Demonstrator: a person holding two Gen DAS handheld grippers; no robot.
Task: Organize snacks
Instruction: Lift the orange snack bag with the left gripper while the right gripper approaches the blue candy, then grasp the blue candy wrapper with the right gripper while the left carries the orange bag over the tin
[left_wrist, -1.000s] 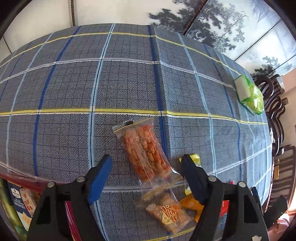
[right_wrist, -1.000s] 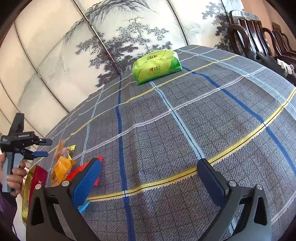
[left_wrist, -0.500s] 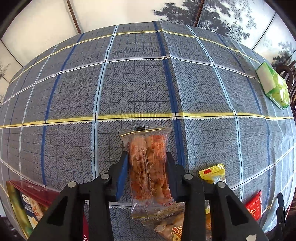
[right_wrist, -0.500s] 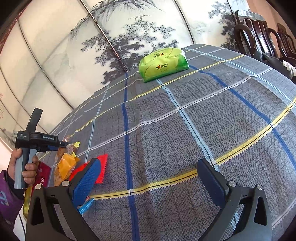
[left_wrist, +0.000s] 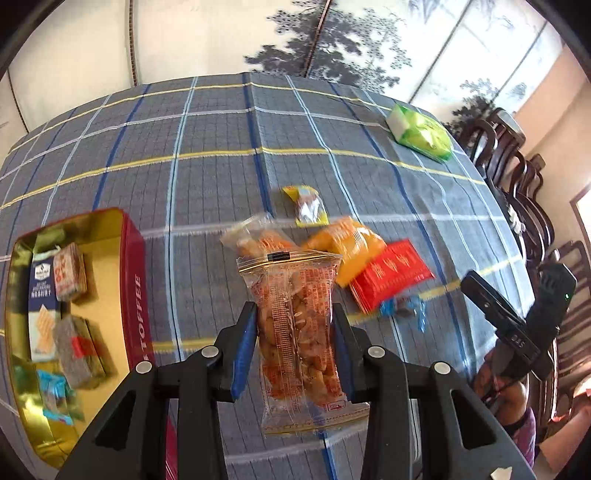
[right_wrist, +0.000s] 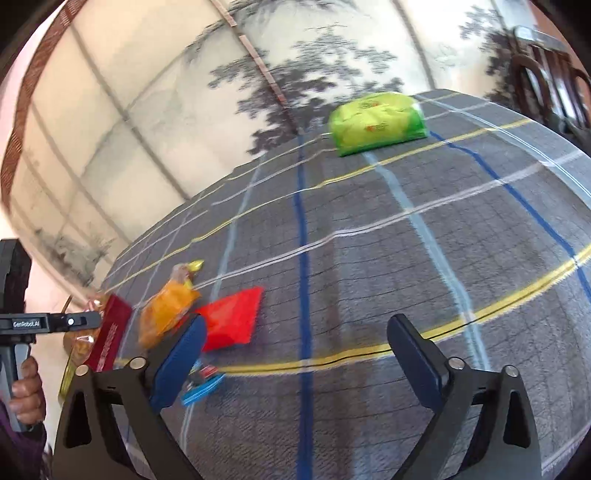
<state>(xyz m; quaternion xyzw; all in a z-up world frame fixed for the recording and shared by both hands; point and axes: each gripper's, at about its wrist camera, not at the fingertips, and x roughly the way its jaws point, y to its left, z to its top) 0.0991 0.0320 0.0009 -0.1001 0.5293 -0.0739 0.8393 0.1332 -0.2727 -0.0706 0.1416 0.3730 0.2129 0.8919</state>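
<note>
My left gripper (left_wrist: 293, 328) is shut on a clear packet of orange snacks (left_wrist: 295, 306) and holds it above the checked tablecloth. The red and gold toffee tin (left_wrist: 135, 280) stands open to its left with several wrapped snacks inside. Loose on the cloth are a second clear packet (left_wrist: 258, 238), an orange packet (left_wrist: 351, 247), a red packet (left_wrist: 391, 273), a yellow sweet (left_wrist: 306, 205) and a blue sweet (left_wrist: 402, 308). My right gripper (right_wrist: 295, 354) is open and empty over the cloth, with the red packet (right_wrist: 232, 314) and blue sweet (right_wrist: 203, 382) by its left finger.
A green tissue pack (left_wrist: 419, 133) lies at the far right of the table; it also shows in the right wrist view (right_wrist: 376, 122). Dark wooden chairs (left_wrist: 517, 177) line the right side. A painted screen (right_wrist: 184, 110) stands behind the table.
My left gripper closed on the clear snack packet and lifted it off the cloth, bringing the tin into view. My right gripper swung left toward the loose snacks, still open.
</note>
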